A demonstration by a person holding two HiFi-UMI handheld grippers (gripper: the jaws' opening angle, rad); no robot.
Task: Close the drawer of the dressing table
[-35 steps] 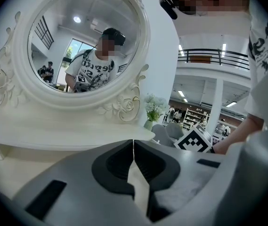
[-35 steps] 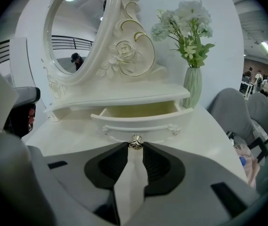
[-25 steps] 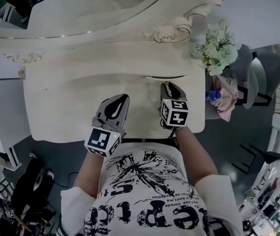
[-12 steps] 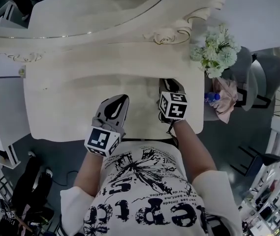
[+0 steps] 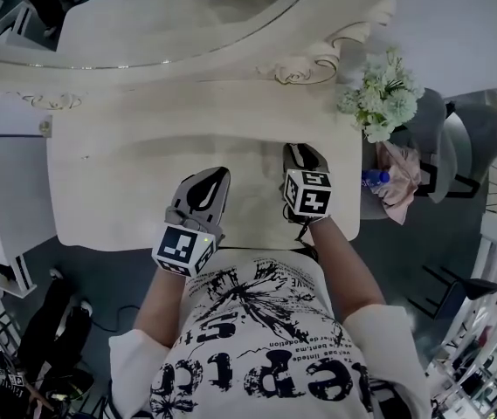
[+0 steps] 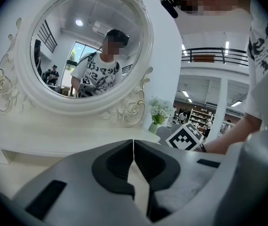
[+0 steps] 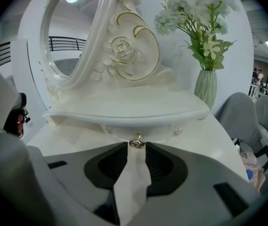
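Drawer [image 7: 159, 133] cream, metal knob [image 7: 136, 141] between right fingers [image 7: 110, 163] just opening, left fingers [image 6: 114, 163] closed

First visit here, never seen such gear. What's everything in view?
Dressing table: one, cream, centre.
Mirror: one, white oval frame, table's back.
Drawer knob: one, metallic, under the shelf.
Flowers: one bunch, white-green, pale vase, table's right end.
Chairs: two, grey, right of table.
Bottle: one, blue-capped, beside pink cloth, right of table.
Shirt: one, white, black print, bottom.
Left gripper: one, grey, shut, empty, over table.
Right gripper: one, grey, jaws just opened, knob at their tips.
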